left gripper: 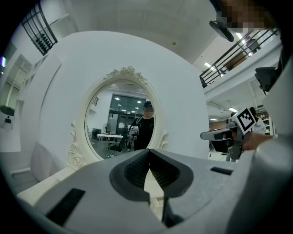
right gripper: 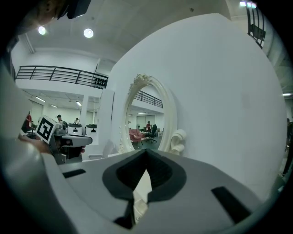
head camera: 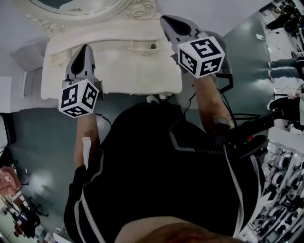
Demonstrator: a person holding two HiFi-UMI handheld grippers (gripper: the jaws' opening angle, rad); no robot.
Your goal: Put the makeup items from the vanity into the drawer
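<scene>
The cream vanity [head camera: 118,71] with its carved oval mirror [head camera: 78,7] stands before me, and its top looks bare. A small dark item [head camera: 153,46] sits in a shallow recess at the back of the top; I cannot tell what it is. My left gripper [head camera: 85,48] hovers over the vanity's left part, shut with nothing between its jaws [left gripper: 149,151]. My right gripper [head camera: 167,20] is held higher over the right back corner, also shut and empty [right gripper: 146,151]. No open drawer shows in any view.
A pale stool or chair [head camera: 26,54] stands left of the vanity. Black cables [head camera: 223,85] and equipment lie on the grey floor at the right. The white wall [left gripper: 183,91] rises right behind the mirror. My dark-clothed torso [head camera: 156,166] hides the vanity's front.
</scene>
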